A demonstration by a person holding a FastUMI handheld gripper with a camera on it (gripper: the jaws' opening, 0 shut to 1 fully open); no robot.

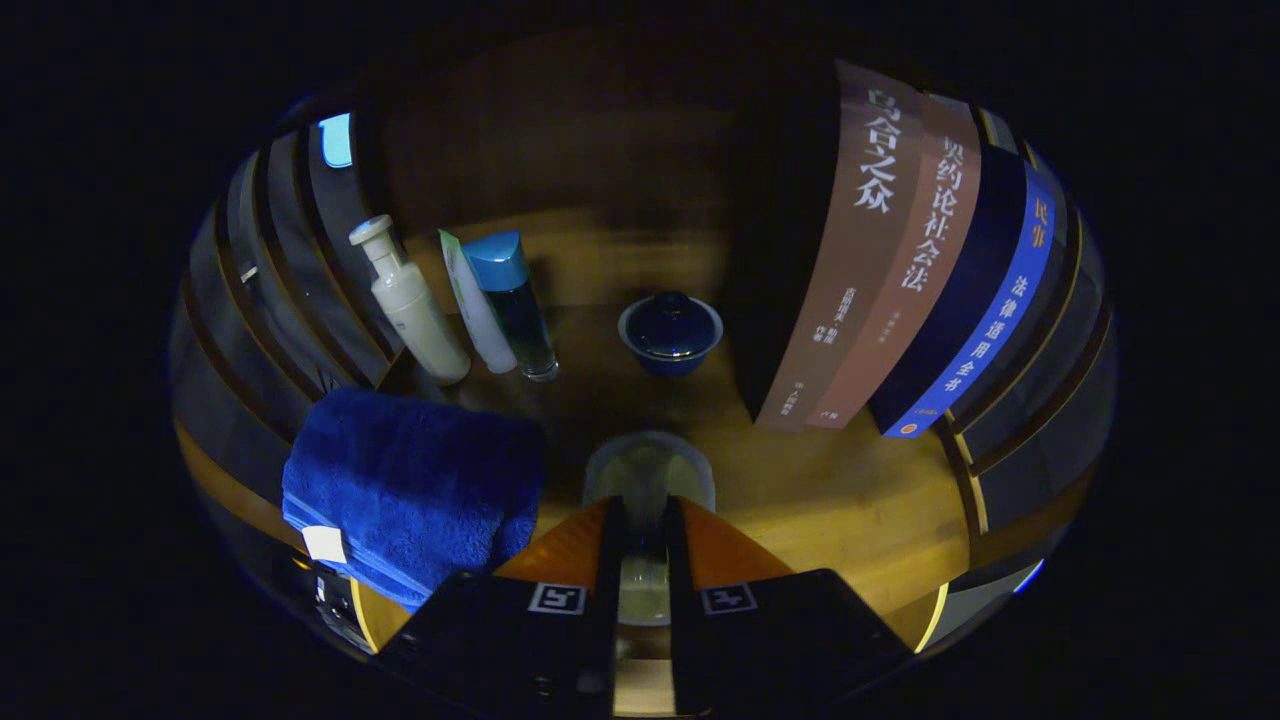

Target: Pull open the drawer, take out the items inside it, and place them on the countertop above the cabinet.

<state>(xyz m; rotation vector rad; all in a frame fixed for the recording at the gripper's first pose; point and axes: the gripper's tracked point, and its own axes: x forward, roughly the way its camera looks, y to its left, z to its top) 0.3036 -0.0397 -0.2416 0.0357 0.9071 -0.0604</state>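
Home-like setup, staged countertop. Wooden countertop [830, 500] with household stuff: upright books [900, 280] in row, lidded blue ceramic bowl [670, 335], folded blue towel [410, 490], toiletries: white pump bottle [410, 305], white tube [475, 310], blue-capped bottle [515, 305]. Dim lighting, dark slatted panels [270, 290] at sides. Reads as bathroom/living shelf mix.

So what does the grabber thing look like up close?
The gripper has two fingers that are orange, wedge-shaped and narrow toward the tips. Each is fixed on a chunky black block, and each block carries a small square white sticker with a black pattern. A thin dark gap runs between them.
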